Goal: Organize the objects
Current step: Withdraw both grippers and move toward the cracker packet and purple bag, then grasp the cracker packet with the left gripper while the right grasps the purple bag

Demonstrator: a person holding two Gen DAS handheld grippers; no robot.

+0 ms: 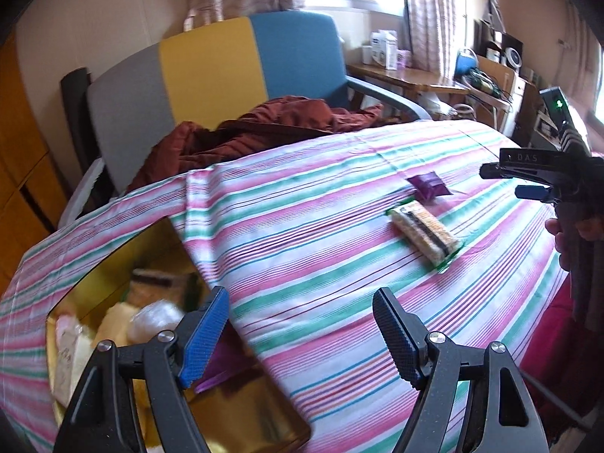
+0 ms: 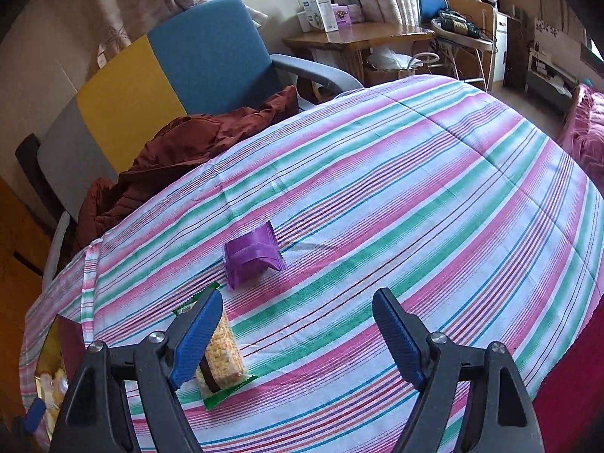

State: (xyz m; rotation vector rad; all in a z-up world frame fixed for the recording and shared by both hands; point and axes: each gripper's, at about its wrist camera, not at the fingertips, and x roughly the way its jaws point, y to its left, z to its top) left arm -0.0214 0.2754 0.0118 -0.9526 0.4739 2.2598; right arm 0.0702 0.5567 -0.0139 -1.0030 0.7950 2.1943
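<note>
Judging by looks, the cracker pack [image 2: 221, 355] is light, crinkly and slick, with brittle biscuits inside; a gentle pinch across its short sides suits it best. It lies on the striped cloth [image 2: 415, 196] just under and beside the right gripper's [image 2: 298, 334] left finger. The smaller purple packet [image 2: 251, 258], soft and puffy, sits just ahead of those fingers. Both grippers gape wide and hold nothing, each pitched steeply down. The left gripper [image 1: 302, 332] hangs above the gold box's [image 1: 241, 419] near edge, snacks already inside.
</note>
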